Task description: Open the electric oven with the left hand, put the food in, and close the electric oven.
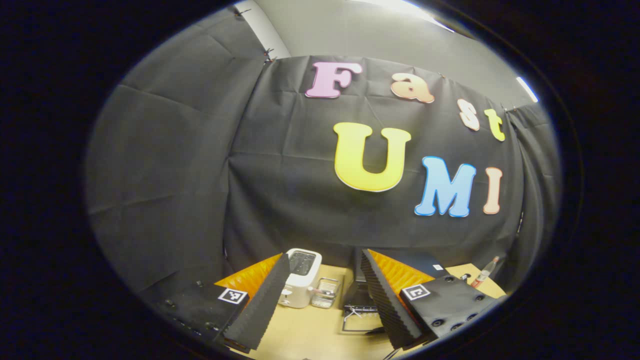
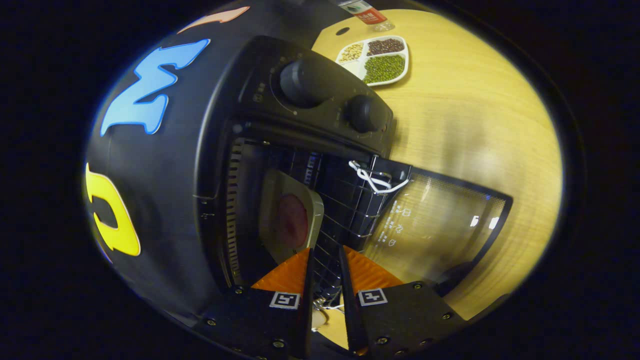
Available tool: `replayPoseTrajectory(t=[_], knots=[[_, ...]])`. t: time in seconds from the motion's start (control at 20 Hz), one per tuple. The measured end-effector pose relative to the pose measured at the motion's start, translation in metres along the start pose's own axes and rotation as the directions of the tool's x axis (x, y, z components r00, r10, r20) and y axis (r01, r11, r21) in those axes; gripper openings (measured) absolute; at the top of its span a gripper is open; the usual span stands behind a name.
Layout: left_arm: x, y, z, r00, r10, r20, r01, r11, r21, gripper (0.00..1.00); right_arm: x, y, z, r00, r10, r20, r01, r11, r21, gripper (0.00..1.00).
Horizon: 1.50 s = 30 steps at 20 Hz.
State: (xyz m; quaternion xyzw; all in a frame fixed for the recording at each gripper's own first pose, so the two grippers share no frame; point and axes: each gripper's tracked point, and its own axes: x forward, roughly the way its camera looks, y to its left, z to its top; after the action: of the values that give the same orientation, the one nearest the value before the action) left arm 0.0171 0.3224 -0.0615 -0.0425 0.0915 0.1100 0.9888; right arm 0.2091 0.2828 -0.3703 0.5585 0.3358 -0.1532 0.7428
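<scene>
1. Right, the oven (image 2: 210,150) stood on the table (image 2: 475,115) with its glass door (image 2: 435,225) dropped fully open, and a white cord (image 2: 372,180) was looped at the door's upper edge.
2. Inside, the food (image 2: 292,220), a dark round piece on a pale plate (image 2: 300,192), sat on the wire rack (image 2: 350,210), well into the cavity.
3. The right gripper (image 2: 325,270) hung just outside the opening, its jaws drawn nearly together with only a thin gap and nothing between them.
4. In the left gripper view, the left gripper (image 1: 325,295) was up high and well back from the oven (image 1: 360,290), its jaws spread wide and empty, with a toaster (image 1: 302,277) beyond them on the table (image 1: 310,335).
5. By my read, the food was in and only the closing remained.
6. That door looked stiff, hinged at the bottom and fairly light, but glass, so fragile under a hard knock.
7. Its smooth pane would likely be slippery, so the better hold was probably the top edge by the cord, or a push from beneath the free edge.
8. A tray of beans (image 2: 377,57) lay well apart.
</scene>
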Motion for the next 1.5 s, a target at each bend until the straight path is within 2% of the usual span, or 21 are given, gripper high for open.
replayPoseTrajectory(t=[0.3, 0.5, 0.6, 0.7, 0.9, 1.0, 1.1, 1.2, 1.25, 1.3, 1.35, 1.4, 1.45, 1.5], knots=[[0.007, -0.060, -0.007, 0.996, -0.094, -0.008, 0.094, 0.996, 0.002, 1.00, -0.059, 0.002, 0.037, 0.999, 0.045, 0.026, -0.037, 0.968, -0.246, 0.28], [0.010, -0.108, -0.009, 0.986, -0.164, -0.008, 0.164, 0.986, 0.009, 1.00, -0.101, 0.011, 0.054, 0.995, 0.103, 0.004, -0.093, 0.913, -0.398, 0.28], [0.010, -0.128, -0.009, 0.982, -0.188, -0.010, 0.188, 0.982, 0.011, 1.00, -0.124, 0.015, 0.072, 0.991, 0.130, 0.025, -0.103, 0.871, -0.481, 0.28], [0.007, -0.146, -0.010, 0.978, -0.207, -0.008, 0.207, 0.978, 0.019, 1.00, -0.151, 0.020, 0.090, 0.982, 0.177, 0.066, -0.104, 0.797, -0.595, 0.28], [-0.002, -0.170, -0.012, 0.974, -0.226, 0.006, 0.225, 0.973, 0.049, 0.97, -0.215, 0.038, 0.125, 0.940, 0.306, 0.152, -0.071, 0.610, -0.789, 0.28], [-0.007, -0.181, -0.014, 0.973, -0.231, 0.010, 0.230, 0.971, 0.057, 0.95, -0.249, 0.049, 0.139, 0.902, 0.387, 0.193, -0.041, 0.520, -0.853, 0.28], [-0.009, -0.189, -0.021, 0.973, -0.233, 0.005, 0.232, 0.971, 0.063, 0.93, -0.286, 0.059, 0.154, 0.852, 0.473, 0.225, -0.005, 0.437, -0.899, 0.28], [-0.011, -0.197, -0.029, 0.973, -0.233, -0.011, 0.233, 0.970, 0.065, 0.91, -0.321, 0.069, 0.161, 0.799, 0.553, 0.238, 0.010, 0.382, -0.924, 0.29], [-0.011, -0.200, -0.034, 0.973, -0.231, -0.021, 0.232, 0.970, 0.066, 0.91, -0.335, 0.072, 0.168, 0.779, 0.576, 0.249, 0.022, 0.372, -0.928, 0.21], [-0.013, -0.205, -0.039, 0.973, -0.230, -0.034, 0.232, 0.970, 0.068, 0.91, -0.344, 0.071, 0.172, 0.765, 0.591, 0.254, 0.025, 0.368, -0.930, 0.38], [-0.013, -0.209, -0.043, 0.972, -0.230, -0.044, 0.232, 0.970, 0.069, 0.91, -0.352, 0.070, 0.178, 0.758, 0.595, 0.265, 0.033, 0.372, -0.928, 0.43], [-0.012, -0.212, -0.050, 0.972, -0.226, -0.064, 0.231, 0.970, 0.071, 0.91, -0.358, 0.068, 0.183, 0.750, 0.605, 0.266, 0.028, 0.372, -0.928, 0.66], [-0.012, -0.215, -0.059, 0.970, -0.227, -0.082, 0.233, 0.970, 0.072, 0.97, -0.363, 0.066, 0.190, 0.743, 0.609, 0.277, 0.036, 0.377, -0.925, 0.73], [-0.012, -0.219, -0.064, 0.969, -0.228, -0.098, 0.235, 0.969, 0.075, 0.97, -0.367, 0.063, 0.194, 0.738, 0.614, 0.280, 0.035, 0.380, -0.924, 0.86]])
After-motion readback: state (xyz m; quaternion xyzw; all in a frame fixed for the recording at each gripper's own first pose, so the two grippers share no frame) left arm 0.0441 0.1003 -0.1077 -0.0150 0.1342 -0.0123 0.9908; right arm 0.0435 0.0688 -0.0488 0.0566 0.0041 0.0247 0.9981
